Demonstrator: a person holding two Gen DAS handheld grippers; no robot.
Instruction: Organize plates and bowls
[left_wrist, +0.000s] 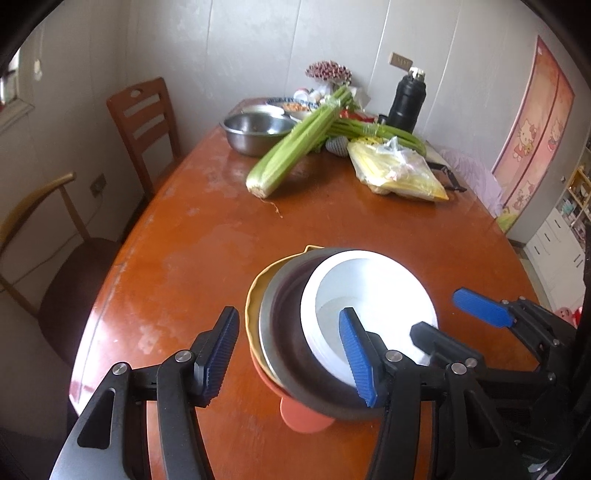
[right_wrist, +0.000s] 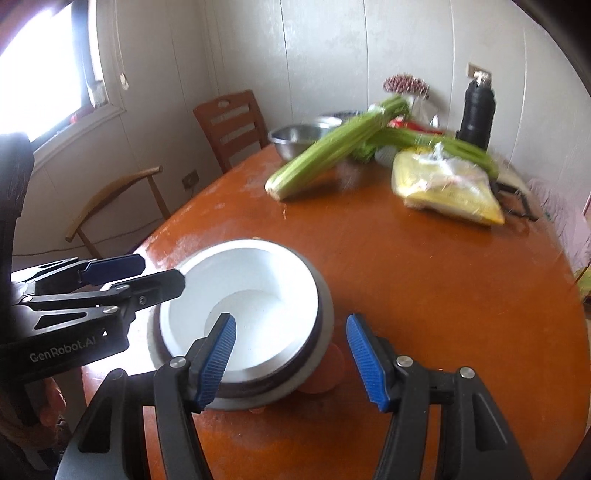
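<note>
Reddish wooden bench (left_wrist: 184, 240): 1 nested stack at the near edge, white bowl (left_wrist: 369, 306) in steel bowl (left_wrist: 280, 332) over yellow and orange dishes. Stacking looks largely done. Left gripper (left_wrist: 291, 354) and right gripper (right_wrist: 291, 358) jaws spread, pinching nothing; far steel basin (left_wrist: 255, 133) unsorted.

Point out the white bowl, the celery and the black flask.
white bowl (right_wrist: 258, 280), right wrist view, inner wall.
celery (left_wrist: 291, 151), left wrist view, mid stalk.
black flask (left_wrist: 408, 103), left wrist view, body.

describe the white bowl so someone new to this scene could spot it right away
Start at the orange-brown wooden table and look to its near end, away from the celery. There sits a nested stack of dishes; the white bowl is the topmost, innermost one, bright white against the steel bowl around it.
</note>
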